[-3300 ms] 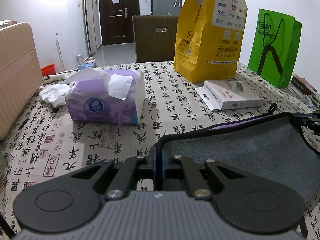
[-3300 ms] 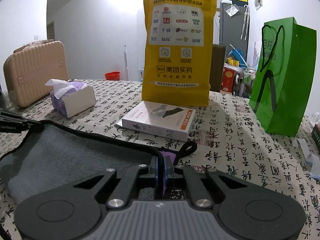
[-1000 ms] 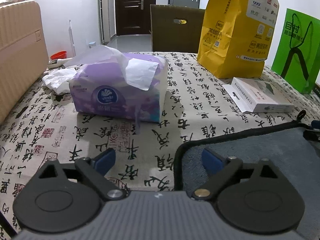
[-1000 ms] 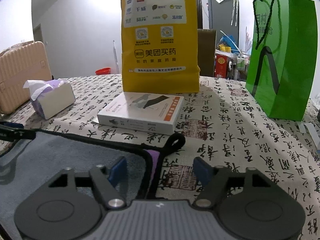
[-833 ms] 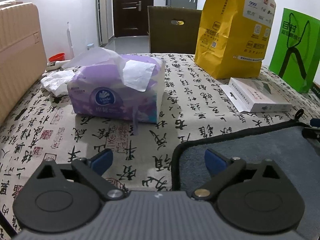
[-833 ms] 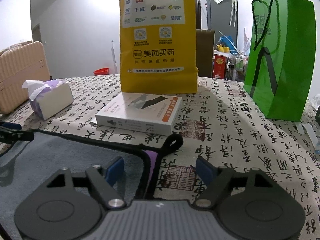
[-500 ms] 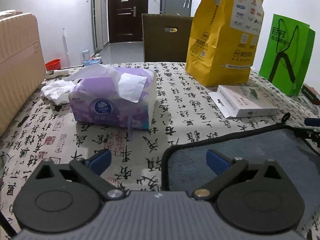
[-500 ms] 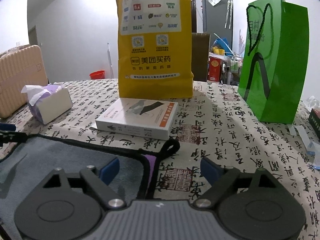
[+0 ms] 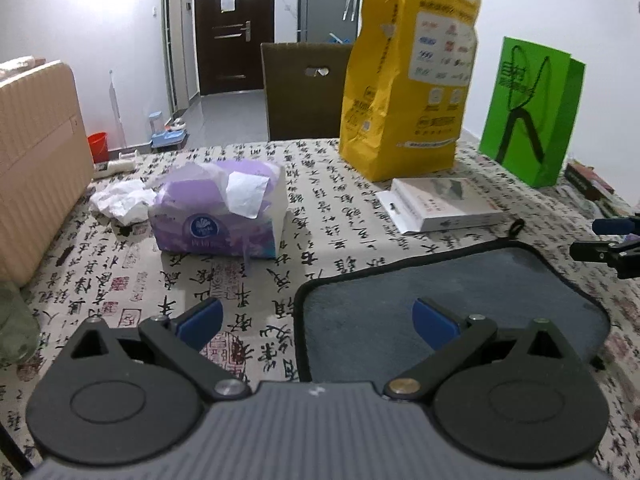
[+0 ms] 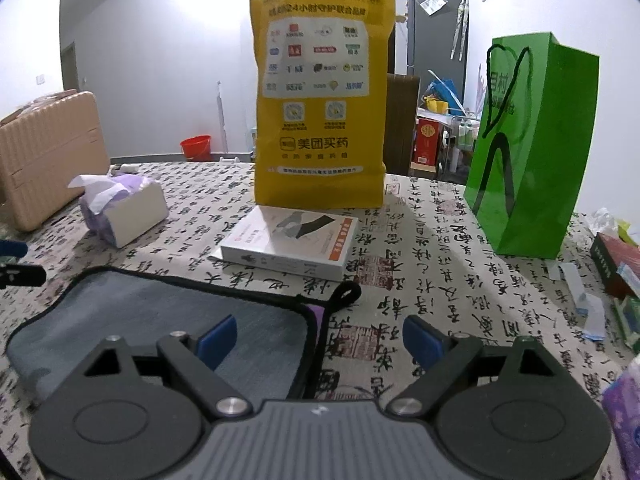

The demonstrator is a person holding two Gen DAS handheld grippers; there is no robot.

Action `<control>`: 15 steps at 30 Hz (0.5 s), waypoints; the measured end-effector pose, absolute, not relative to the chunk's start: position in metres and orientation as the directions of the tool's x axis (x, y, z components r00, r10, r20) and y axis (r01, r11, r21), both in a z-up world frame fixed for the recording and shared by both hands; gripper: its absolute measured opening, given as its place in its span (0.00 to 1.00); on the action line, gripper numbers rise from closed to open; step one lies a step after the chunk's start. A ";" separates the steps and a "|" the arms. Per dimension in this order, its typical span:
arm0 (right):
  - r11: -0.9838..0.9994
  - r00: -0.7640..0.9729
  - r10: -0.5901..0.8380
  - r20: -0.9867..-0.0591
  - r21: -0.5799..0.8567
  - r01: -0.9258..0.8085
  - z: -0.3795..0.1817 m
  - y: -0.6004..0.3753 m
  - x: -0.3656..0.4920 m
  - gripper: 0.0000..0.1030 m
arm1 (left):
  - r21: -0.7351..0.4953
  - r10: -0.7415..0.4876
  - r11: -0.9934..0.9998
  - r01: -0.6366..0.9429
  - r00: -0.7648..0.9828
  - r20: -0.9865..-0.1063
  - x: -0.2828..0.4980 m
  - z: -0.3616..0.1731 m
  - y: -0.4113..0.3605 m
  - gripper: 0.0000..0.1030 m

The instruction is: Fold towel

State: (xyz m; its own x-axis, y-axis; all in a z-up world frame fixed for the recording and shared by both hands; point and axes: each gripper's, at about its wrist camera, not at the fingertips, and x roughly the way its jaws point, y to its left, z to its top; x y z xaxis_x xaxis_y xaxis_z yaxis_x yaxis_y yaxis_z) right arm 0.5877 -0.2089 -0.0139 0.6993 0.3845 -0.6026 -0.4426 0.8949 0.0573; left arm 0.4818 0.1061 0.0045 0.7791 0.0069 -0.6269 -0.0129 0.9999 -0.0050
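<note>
A grey towel [image 9: 448, 284] with black edging lies folded flat on the patterned tablecloth; it also shows in the right wrist view [image 10: 168, 320], with a black hanging loop [image 10: 346, 292] at its far right corner. My left gripper [image 9: 316, 318] is open and empty above the towel's left edge. My right gripper [image 10: 318, 338] is open and empty above the towel's right edge. The right gripper's tips show at the right of the left wrist view [image 9: 600, 240].
A purple tissue pack [image 9: 220, 212], a white box [image 9: 444, 204], a yellow paper bag [image 9: 408, 108] and a green bag [image 9: 532, 116] stand beyond the towel. A beige suitcase [image 9: 36, 160] stands at left. Small boxes [image 10: 616, 264] lie at far right.
Both grippers were shut on the towel's near corners, then opened and let go. Since then both have lifted and drawn back from the towel, which lies flat.
</note>
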 end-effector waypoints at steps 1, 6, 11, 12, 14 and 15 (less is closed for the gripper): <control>0.895 0.700 0.385 -0.602 0.058 -0.442 -0.011 -0.210 0.584 0.87 | -0.003 0.007 1.000 -0.012 0.781 -0.625 0.478 0.007 0.105 1.00; 0.895 0.705 0.391 -0.592 0.065 -0.442 0.001 -0.218 0.562 0.87 | -0.001 0.013 1.000 -0.017 0.790 -0.613 0.455 0.020 0.102 1.00; 0.895 0.708 0.395 -0.585 0.071 -0.441 0.010 -0.225 0.537 0.88 | 0.001 0.015 1.000 -0.018 0.801 -0.599 0.430 0.031 0.098 1.00; 0.895 0.709 0.396 -0.583 0.073 -0.440 0.012 -0.227 0.532 0.88 | 0.002 0.015 1.000 -0.018 0.803 -0.595 0.424 0.034 0.097 1.00; 0.895 0.712 0.398 -0.579 0.075 -0.439 0.015 -0.230 0.523 0.88 | -0.002 0.016 1.000 -0.021 0.810 -0.586 0.413 0.038 0.096 1.00; 0.895 0.714 0.399 -0.576 0.077 -0.438 0.017 -0.232 0.517 0.88 | -0.003 0.016 1.000 -0.021 0.812 -0.583 0.407 0.039 0.096 1.00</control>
